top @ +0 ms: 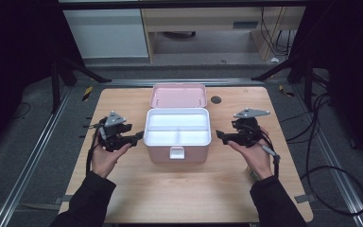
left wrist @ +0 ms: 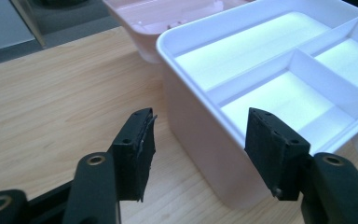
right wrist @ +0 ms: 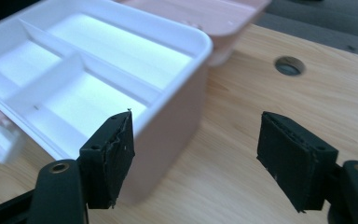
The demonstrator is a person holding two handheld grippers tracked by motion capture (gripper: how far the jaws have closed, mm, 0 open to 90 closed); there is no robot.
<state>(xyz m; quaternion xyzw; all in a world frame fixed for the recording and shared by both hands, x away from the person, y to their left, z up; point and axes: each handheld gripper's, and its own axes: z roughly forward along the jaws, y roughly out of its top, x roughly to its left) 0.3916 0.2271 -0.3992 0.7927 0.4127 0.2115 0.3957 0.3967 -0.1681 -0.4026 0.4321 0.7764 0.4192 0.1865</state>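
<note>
A pink box stands at the middle of the wooden table, its lid swung open and leaning back. Inside sits a white tray with three bare compartments. My left gripper is held just left of the box, a little above the table, pointing at its side. Its jaws stand open, the box wall beyond them and nothing pressed between. My right gripper mirrors it on the right side, open, facing the box corner.
A round cable hole lies in the tabletop behind the box on the right. Bare wood stretches in front of the box and at both sides. Cables trail over the floor to the right of the table.
</note>
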